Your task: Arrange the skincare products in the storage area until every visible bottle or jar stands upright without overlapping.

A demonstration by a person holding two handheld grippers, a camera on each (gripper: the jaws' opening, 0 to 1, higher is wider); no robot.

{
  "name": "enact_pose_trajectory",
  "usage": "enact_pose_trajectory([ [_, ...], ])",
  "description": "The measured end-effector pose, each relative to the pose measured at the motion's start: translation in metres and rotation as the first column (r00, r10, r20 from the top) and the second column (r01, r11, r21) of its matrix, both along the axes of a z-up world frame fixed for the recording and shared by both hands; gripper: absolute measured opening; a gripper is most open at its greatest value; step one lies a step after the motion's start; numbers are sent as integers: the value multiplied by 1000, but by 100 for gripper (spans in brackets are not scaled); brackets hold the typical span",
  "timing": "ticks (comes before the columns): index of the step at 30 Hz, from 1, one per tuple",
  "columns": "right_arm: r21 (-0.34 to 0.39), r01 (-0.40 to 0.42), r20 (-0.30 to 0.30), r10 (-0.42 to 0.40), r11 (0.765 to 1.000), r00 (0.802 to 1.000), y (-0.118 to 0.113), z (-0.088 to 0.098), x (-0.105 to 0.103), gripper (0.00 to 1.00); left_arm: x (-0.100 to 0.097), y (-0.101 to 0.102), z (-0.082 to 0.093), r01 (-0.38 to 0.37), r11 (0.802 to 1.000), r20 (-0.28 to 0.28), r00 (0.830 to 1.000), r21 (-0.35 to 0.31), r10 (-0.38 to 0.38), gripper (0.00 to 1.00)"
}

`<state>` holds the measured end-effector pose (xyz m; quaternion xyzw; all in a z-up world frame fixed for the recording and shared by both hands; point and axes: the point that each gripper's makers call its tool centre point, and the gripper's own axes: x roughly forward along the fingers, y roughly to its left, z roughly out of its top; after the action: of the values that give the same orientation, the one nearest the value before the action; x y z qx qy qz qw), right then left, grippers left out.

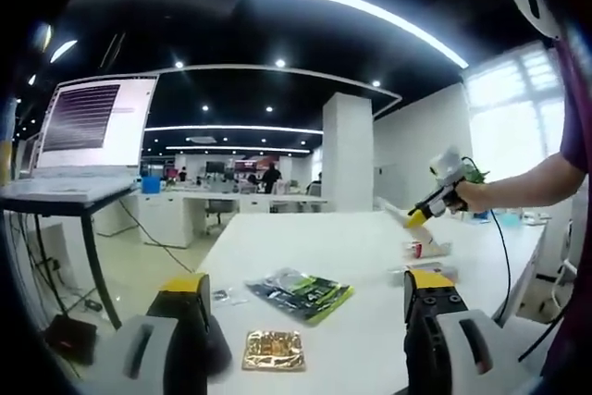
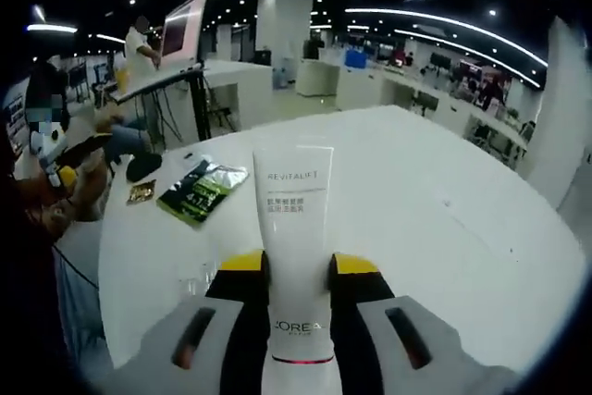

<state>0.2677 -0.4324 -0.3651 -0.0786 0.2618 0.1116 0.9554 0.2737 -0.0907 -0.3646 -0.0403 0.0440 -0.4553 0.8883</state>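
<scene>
A white L'Oréal Revitalift tube [image 2: 296, 228] stands between the yellow-tipped jaws of my right gripper [image 2: 298, 270], which is shut on it, cap end toward the camera. In the left gripper view a person's hand holds that gripper [image 1: 415, 218] over the white table [image 1: 351, 238], the tube [image 1: 390, 209] pointing left. Below it a small white product with a red end [image 1: 427, 249] lies on its side. My left gripper [image 1: 306, 282] is open with nothing in it, low over the table's near end. It shows at the left edge of the right gripper view [image 2: 69, 173].
A green-and-black packet [image 1: 301, 291] [image 2: 202, 190], a gold sachet [image 1: 274, 350] [image 2: 141, 192] and a small clear wrapper [image 1: 225, 295] lie on the table. A laptop on a black stand [image 1: 88, 127] is beside the table. The table's far half [image 2: 425, 201] is bare.
</scene>
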Motion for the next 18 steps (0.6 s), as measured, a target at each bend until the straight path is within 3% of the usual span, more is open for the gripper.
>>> enact_pose_trajectory([
  [4, 18, 20, 66, -21, 1000, 998, 5, 6, 9, 22, 0, -3, -2, 2, 1000, -18, 1000, -6, -2, 87],
  [10, 114, 64, 177, -84, 991, 981, 18, 18, 24, 22, -1, -12, -1, 15, 1000, -34, 999, -20, -15, 85],
  [18, 209, 44, 244, -96, 977, 965, 58, 27, 42, 22, -2, -32, 0, 46, 998, -58, 997, -33, -47, 84],
])
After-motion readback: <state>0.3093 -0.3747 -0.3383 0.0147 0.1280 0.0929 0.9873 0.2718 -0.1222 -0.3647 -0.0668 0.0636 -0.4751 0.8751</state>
